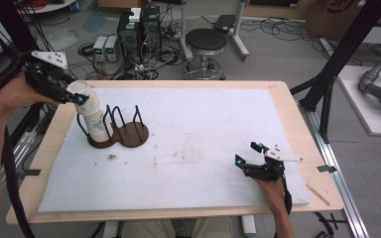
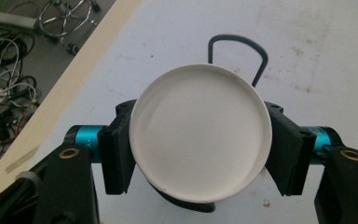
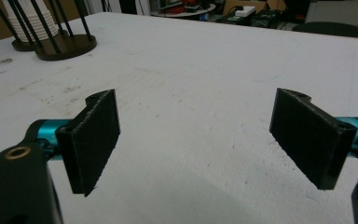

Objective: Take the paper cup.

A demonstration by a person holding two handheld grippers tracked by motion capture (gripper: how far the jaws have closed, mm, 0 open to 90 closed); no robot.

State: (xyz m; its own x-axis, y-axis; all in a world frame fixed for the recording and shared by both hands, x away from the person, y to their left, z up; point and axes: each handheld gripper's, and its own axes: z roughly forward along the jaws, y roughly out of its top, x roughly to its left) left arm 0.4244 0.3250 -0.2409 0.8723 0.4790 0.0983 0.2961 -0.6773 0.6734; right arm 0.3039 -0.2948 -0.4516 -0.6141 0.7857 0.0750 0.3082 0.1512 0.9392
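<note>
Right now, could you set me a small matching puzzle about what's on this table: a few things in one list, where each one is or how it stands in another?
Things:
1. white paper cup
2. dark wire cup rack on round wooden bases
3. left gripper
4. right gripper

States:
A. jaws open, nothing between them, near the white mat's right front corner
B. clamped between two black jaws, topmost of a stack
C. stands on the mat's left part, one bay holding stacked cups
D. shut on the top cup, above the rack

Pairs: 1-B, 2-C, 3-D, 4-A
</note>
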